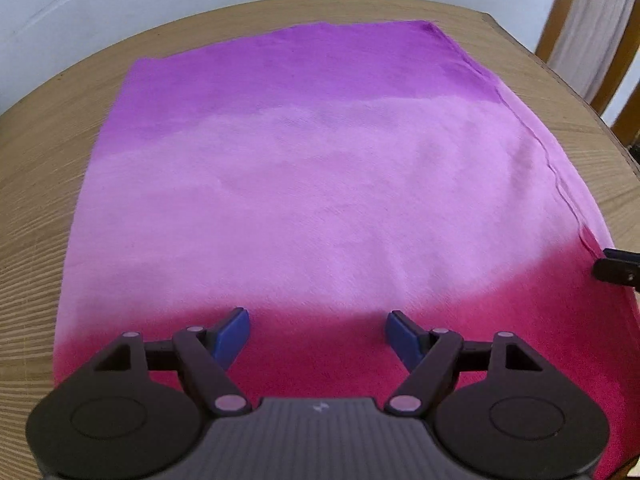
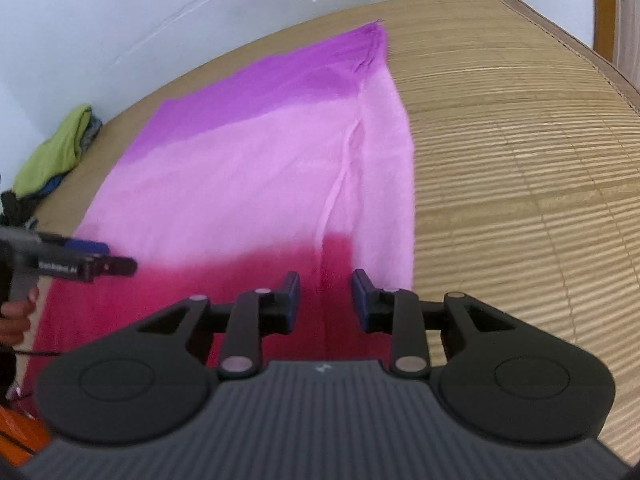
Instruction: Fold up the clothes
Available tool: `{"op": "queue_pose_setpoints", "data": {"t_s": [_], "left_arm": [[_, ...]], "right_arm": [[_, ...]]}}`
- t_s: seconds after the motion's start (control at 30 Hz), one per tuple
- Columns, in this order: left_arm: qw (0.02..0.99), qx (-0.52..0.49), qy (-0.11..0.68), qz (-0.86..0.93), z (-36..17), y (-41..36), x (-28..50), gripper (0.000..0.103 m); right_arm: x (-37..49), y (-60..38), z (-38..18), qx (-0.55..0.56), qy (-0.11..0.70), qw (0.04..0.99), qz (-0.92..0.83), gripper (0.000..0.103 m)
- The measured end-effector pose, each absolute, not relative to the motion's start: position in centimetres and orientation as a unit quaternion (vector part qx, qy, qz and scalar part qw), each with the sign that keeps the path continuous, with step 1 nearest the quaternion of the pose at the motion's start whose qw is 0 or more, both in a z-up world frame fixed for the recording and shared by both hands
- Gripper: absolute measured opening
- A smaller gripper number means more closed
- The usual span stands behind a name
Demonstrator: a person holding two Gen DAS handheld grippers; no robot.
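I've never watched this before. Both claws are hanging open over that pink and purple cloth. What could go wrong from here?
Two things, probably. The cloth already has a raised ridge running along its right side; folding over it may lock in a crease. And the right gripper hovers over that layered edge with nothing between its jaws, so a pinch might catch only one layer. The left gripper is open too, so nothing holds the cloth from sliding on the table.

Bright, even daylight, no glare. Soft shadow band falls across the near end of the cloth (image 1: 320, 184), under both tools. Heavy fisheye: table (image 1: 36, 208) edge bows, corners go dark. Right view is slightly soft, the left gripper (image 2: 116, 264) at its edge smeared.
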State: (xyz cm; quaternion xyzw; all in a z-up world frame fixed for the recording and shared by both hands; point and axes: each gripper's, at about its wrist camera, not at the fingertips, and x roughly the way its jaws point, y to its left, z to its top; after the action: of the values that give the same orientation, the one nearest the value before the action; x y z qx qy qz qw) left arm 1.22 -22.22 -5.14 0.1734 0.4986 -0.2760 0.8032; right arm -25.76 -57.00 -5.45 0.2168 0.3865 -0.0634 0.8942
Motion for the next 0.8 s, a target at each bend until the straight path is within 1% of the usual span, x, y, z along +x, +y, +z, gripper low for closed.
{"op": "queue_pose_setpoints", "data": {"t_s": [0.17, 0.23, 0.37, 0.53, 0.57, 0.6, 0.63, 0.8], "left_arm": [[0.788, 0.183, 0.498, -0.312, -4.7, -22.4, -0.8, 0.077], [0.782, 0.186, 0.499, -0.324, -4.8, -22.6, -1.5, 0.077], [0.773, 0.196, 0.5, -0.339, -5.1, -22.9, -2.6, 0.077], [0.772, 0.207, 0.492, -0.345, -5.1, -22.9, -3.2, 0.077], [0.771, 0.206, 0.492, -0.346, -5.1, -22.7, -3.2, 0.077], [0.772, 0.205, 0.492, -0.346, -5.1, -22.6, -3.2, 0.077], [0.773, 0.204, 0.492, -0.345, -5.0, -22.6, -3.3, 0.077], [0.773, 0.198, 0.498, -0.34, -5.2, -21.8, -2.8, 0.077]], "right_arm": [[-27.2, -56.7, -5.3, 0.214, 0.381, 0.895, -0.094, 0.034], [-27.4, -56.8, -5.5, 0.219, 0.391, 0.889, -0.088, 0.036], [-26.6, -56.1, -5.6, 0.229, 0.395, 0.888, -0.049, 0.036], [-25.8, -54.6, -6.0, 0.212, 0.379, 0.898, -0.067, 0.036], [-25.6, -54.3, -6.1, 0.209, 0.377, 0.899, -0.073, 0.032], [-25.8, -54.0, -6.0, 0.2, 0.377, 0.901, -0.079, 0.025], [-25.9, -53.6, -5.8, 0.192, 0.375, 0.903, -0.084, 0.006], [-27.6, -53.6, -4.2, 0.177, 0.351, 0.907, -0.148, 0.006]]}}
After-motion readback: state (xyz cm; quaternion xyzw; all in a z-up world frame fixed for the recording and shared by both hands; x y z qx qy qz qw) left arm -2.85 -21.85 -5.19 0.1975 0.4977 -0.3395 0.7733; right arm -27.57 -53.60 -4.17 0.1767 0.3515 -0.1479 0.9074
